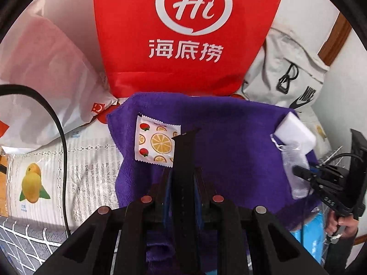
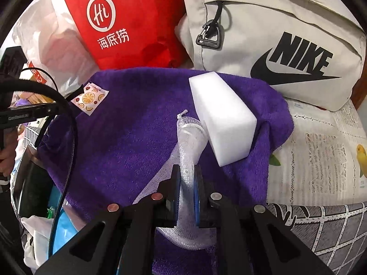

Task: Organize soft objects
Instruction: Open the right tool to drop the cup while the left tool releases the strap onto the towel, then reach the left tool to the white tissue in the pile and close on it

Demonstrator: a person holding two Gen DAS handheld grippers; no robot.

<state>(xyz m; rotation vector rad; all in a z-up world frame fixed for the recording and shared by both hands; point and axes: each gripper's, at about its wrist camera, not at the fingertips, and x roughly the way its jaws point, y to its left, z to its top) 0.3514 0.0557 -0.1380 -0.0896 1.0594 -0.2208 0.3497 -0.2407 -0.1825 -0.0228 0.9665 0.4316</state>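
The left hand-held gripper (image 1: 183, 160) is clamped on a black strap (image 1: 183, 183) above the purple towel (image 1: 229, 137). The right hand-held gripper (image 2: 186, 183) pinches a white mesh pouch (image 2: 189, 135) lying on the towel against the white sponge block (image 2: 222, 116), likely to gather the items there.

Occluded and cropped items

Black strap (image 1: 183, 160) hides the wet-wipe sachet's (image 1: 153, 143) right edge; red bag (image 1: 183, 34) top cropped; mesh pouch (image 2: 190, 142) partly under white sponge block (image 2: 222, 116).
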